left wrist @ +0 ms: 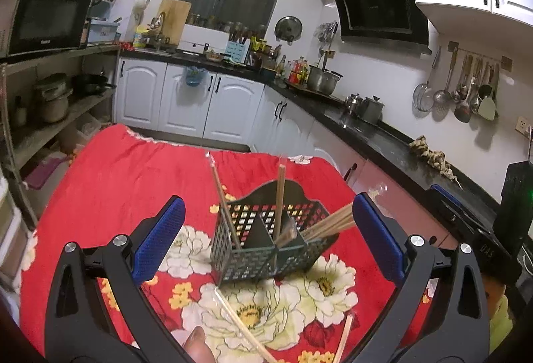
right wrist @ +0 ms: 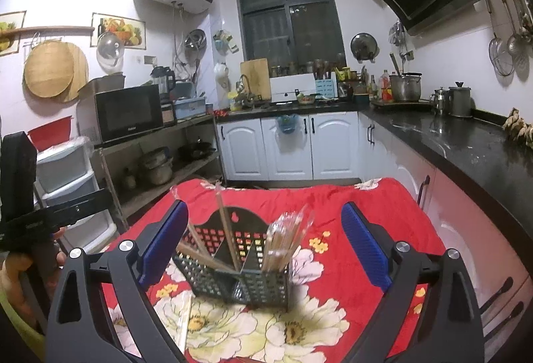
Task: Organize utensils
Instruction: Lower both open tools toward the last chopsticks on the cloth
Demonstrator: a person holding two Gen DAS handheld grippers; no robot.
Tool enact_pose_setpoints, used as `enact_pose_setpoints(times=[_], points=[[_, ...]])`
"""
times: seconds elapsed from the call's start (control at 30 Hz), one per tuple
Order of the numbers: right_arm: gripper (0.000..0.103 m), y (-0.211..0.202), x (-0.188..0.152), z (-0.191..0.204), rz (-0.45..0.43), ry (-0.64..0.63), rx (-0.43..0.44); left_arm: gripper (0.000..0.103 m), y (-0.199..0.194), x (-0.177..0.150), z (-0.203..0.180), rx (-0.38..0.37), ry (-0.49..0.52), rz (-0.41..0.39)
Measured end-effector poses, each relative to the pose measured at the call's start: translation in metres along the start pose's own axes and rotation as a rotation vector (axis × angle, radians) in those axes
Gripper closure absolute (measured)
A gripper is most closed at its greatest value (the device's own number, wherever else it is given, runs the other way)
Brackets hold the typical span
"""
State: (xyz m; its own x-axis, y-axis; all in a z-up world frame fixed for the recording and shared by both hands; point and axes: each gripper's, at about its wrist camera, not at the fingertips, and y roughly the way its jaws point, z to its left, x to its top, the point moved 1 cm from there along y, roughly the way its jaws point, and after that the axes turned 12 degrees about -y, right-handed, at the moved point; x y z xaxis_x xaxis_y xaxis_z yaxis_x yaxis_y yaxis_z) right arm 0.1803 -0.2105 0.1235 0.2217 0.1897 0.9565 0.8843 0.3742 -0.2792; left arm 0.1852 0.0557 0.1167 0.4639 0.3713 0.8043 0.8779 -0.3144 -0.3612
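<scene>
Utensil caddy: dark perforated plastic with divided compartments and a scalloped back, standing upright on the red floral-cloth tabletop; it holds wrapped wooden chopsticks, a leaning bundle in one compartment and single pairs in others, with more chopstick pairs lying on the cloth in front. Left hand-held gripper and right hand-held gripper: blue-padded jaws spread wide either side of the caddy, gripping nothing. Legible writing: none; the microwave's brand mark is too small to read.

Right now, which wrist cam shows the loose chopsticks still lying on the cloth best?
Left wrist: two wrapped loose chopsticks lie in plain sight before the caddy. Right wrist shows only one wrapped pair, partly hidden behind the finger.
</scene>
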Motion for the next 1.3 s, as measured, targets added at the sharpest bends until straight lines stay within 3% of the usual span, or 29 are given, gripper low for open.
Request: enact_pose_setpoints(times=[0.23, 0.63, 1.3], points=[[0.013, -0.002, -0.011, 0.009, 0.031, -0.019, 0.018, 0.011, -0.005, -0.015, 0.013, 0.030, -0.018, 0.022], [0.013, -0.001, -0.041, 0.022, 0.111, -0.043, 0.037, 0.011, 0.013, -0.055, 0.030, 0.087, -0.020, 0.130], [0.013, 0.008, -0.115, 0.027, 0.328, -0.007, 0.051, 0.011, 0.067, -0.113, 0.041, 0.160, 0.026, 0.327]])
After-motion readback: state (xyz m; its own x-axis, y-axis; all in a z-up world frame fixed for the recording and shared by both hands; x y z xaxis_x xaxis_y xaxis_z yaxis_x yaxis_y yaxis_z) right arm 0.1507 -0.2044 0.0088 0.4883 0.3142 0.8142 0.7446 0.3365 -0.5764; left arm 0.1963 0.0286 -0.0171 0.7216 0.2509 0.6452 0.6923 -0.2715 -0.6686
